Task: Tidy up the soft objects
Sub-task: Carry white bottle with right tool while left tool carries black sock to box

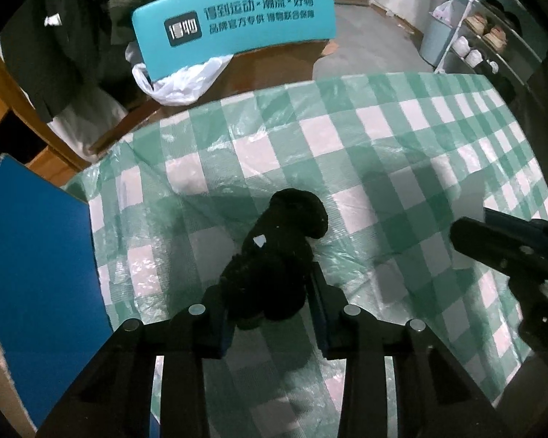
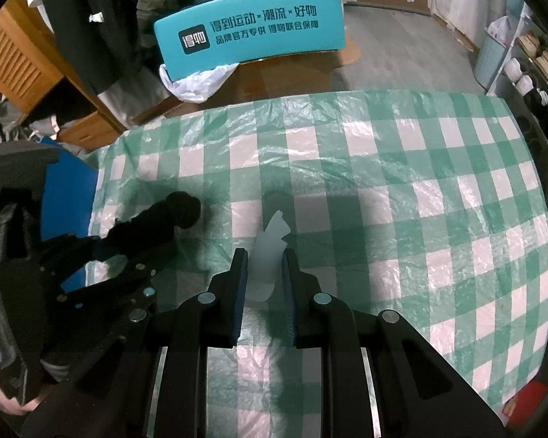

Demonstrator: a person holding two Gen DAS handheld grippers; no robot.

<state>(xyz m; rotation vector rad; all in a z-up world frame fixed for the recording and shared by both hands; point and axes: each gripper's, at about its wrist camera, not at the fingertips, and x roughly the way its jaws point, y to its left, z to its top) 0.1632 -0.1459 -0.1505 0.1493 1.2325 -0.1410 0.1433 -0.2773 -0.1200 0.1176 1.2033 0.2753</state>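
Near the table's left edge, the left gripper (image 1: 270, 292) is clamped on a rolled black sock (image 1: 277, 248); keep it level. The right gripper (image 2: 263, 273), nearer the middle, pinches a thin white strip (image 2: 268, 248); hold it gently.

"得物" logo on teal box (image 1: 233, 22)

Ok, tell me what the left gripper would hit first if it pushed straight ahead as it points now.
Likely the checked tablecloth. The left gripper, shut on a black soft bundle, angles down toward it; the bundle's tip would probably touch first. Depth is unclear.
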